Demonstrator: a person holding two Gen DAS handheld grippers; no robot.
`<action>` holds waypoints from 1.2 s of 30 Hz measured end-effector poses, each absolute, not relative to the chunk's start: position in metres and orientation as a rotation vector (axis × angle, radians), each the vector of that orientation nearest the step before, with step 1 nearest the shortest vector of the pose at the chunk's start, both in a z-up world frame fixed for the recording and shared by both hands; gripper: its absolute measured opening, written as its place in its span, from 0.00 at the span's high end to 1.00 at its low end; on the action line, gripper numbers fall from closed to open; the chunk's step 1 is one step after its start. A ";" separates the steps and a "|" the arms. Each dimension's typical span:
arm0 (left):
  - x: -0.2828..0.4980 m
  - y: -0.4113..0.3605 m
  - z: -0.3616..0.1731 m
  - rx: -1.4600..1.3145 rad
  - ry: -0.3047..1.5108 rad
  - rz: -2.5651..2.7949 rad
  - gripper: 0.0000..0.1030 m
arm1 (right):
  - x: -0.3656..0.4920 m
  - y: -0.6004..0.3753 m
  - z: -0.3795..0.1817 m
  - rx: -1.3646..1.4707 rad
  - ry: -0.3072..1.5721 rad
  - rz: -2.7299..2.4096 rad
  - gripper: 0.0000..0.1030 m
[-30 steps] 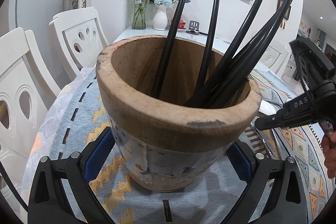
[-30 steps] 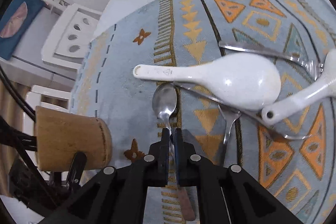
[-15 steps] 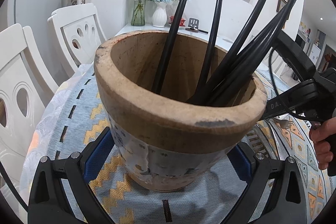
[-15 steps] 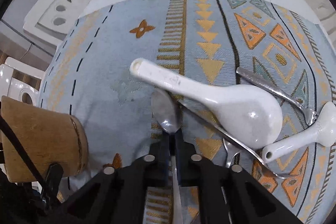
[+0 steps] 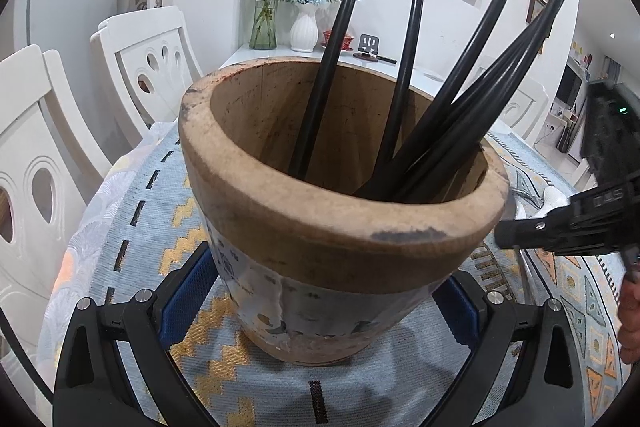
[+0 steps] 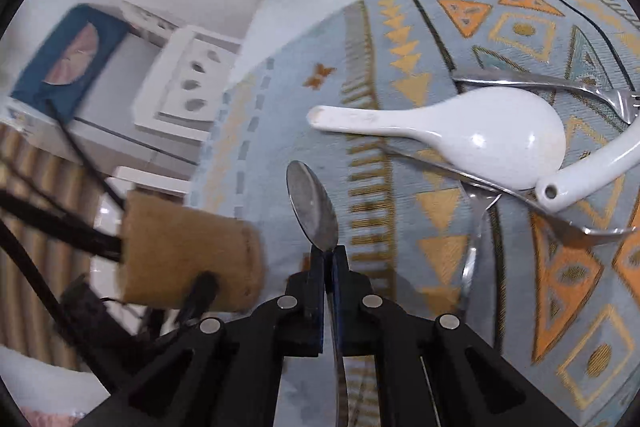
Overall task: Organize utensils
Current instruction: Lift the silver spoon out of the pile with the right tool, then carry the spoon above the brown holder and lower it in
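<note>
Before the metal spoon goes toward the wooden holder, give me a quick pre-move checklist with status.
1. Right hand-held gripper shut on metal spoon, pads at the neck just below the bowl: ok.
2. Spoon clear of the white ceramic spoon and the forks: ok.
3. Left hand-held gripper on both sides of the wooden holder; firm contact: cannot tell.
4. Holder upright on the tablecloth: ok.
5. Room inside the holder: ok; black chopsticks lean right, leaving the left side open.
6. Chopstick tips stick up high and could snag the approach: not ok.
</note>
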State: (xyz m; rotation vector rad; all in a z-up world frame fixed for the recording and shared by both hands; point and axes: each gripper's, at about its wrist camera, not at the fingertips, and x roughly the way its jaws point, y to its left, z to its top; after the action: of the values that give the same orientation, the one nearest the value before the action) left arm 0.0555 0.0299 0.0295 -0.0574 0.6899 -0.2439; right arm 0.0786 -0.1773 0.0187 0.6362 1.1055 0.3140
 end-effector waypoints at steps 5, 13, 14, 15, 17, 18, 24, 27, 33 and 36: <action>0.053 0.029 0.030 -0.052 0.684 -0.239 0.03 | 0.068 -0.169 0.049 0.634 1.016 0.378 0.97; 0.049 0.029 0.031 -0.048 0.672 -0.238 0.03 | 0.062 -0.155 0.101 0.572 0.908 0.424 0.97; 0.048 0.030 0.031 -0.048 0.671 -0.238 0.03 | 0.061 -0.155 0.104 0.570 0.899 0.422 0.97; 0.048 0.030 0.032 -0.047 0.669 -0.238 0.03 | 0.059 -0.155 0.111 0.564 0.886 0.415 0.97; 0.047 0.030 0.032 -0.046 0.667 -0.239 0.03 | 0.057 -0.155 0.124 0.550 0.858 0.407 0.97; 0.046 0.030 0.032 -0.046 0.666 -0.239 0.03 | 0.054 -0.157 0.137 0.541 0.830 0.405 0.97; 0.046 0.031 0.032 -0.047 0.665 -0.240 0.03 | 0.058 -0.157 0.210 0.492 0.672 0.437 0.97; 0.046 0.031 0.032 -0.047 0.664 -0.240 0.03 | 0.059 -0.152 0.244 0.477 0.600 0.481 0.97; 0.046 0.030 0.033 -0.046 0.664 -0.239 0.03 | 0.061 -0.129 0.286 0.451 0.510 0.580 0.97; 0.047 0.030 0.033 -0.047 0.664 -0.240 0.03 | 0.065 -0.111 0.293 0.430 0.505 0.620 0.97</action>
State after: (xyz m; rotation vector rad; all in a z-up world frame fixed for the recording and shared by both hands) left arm 0.0470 0.0303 0.0327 -0.0468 0.6644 -0.2402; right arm 0.0651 -0.1115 0.2931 0.4297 0.5048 0.6203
